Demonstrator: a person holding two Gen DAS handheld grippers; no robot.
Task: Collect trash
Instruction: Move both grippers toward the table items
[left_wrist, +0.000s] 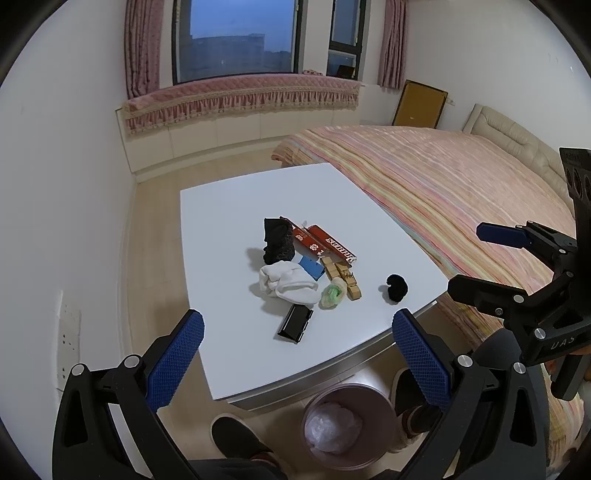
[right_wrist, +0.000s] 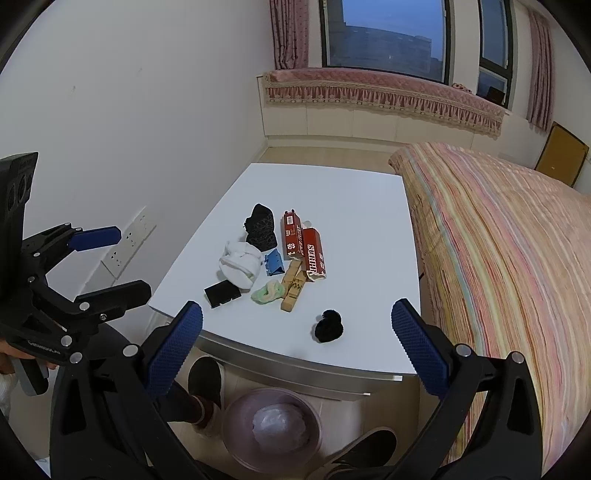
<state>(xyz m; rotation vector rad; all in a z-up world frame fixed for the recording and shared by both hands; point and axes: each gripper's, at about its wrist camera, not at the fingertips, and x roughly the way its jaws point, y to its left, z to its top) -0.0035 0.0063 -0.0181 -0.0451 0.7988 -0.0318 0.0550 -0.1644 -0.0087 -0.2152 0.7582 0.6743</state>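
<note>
A white table (left_wrist: 229, 206) (right_wrist: 362, 206) holds a heap: a black knit item (left_wrist: 277, 240) (right_wrist: 261, 227), a white cloth (left_wrist: 288, 282) (right_wrist: 240, 264), two red cartons (left_wrist: 325, 245) (right_wrist: 304, 245), a blue clip (left_wrist: 312, 267) (right_wrist: 274, 262), wooden clothespins (left_wrist: 341, 277) (right_wrist: 293, 286), a green-white wad (left_wrist: 332, 293) (right_wrist: 267, 291), a flat black box (left_wrist: 295, 323) (right_wrist: 221, 293) and a black fuzzy ball (left_wrist: 397, 288) (right_wrist: 328, 326). A pink bin (left_wrist: 347, 424) (right_wrist: 271, 424) with a plastic liner stands on the floor below the near table edge. My left gripper (left_wrist: 297, 360) (right_wrist: 110, 262) and right gripper (right_wrist: 295, 350) (left_wrist: 476, 258) are both open, empty, above the near edge.
A bed with a striped cover (left_wrist: 443, 173) (right_wrist: 509, 236) borders the table's right side. A white wall with sockets (left_wrist: 70, 332) (right_wrist: 129, 236) is on the left. The person's dark shoes (left_wrist: 236, 435) (right_wrist: 205, 380) stand beside the bin.
</note>
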